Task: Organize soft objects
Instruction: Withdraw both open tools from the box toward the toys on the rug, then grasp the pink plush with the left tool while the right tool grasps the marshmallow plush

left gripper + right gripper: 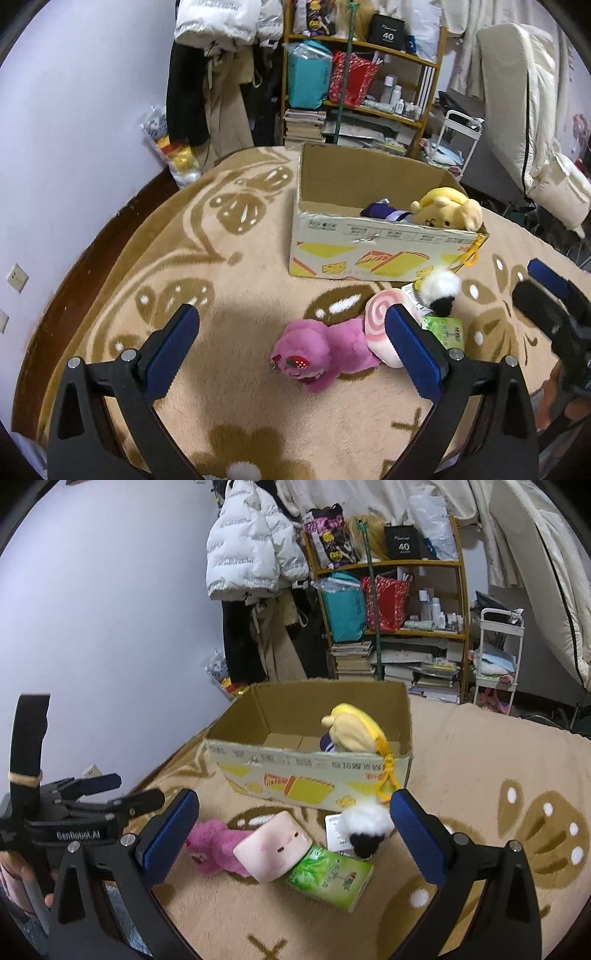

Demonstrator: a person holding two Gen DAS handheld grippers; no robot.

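A pink plush toy lies on the beige rug, also in the right wrist view. A pink swirl-roll cushion leans against it. A green tissue pack and a white-and-black fluffy toy lie beside them. An open cardboard box holds a yellow bear plush and a purple item. My left gripper is open above the pink plush. My right gripper is open over the pile and empty.
A wooden shelf with books, bags and bottles stands behind the box. Coats hang at the wall. A white cart and a mattress are at the right. The dark floor edge borders the rug on the left.
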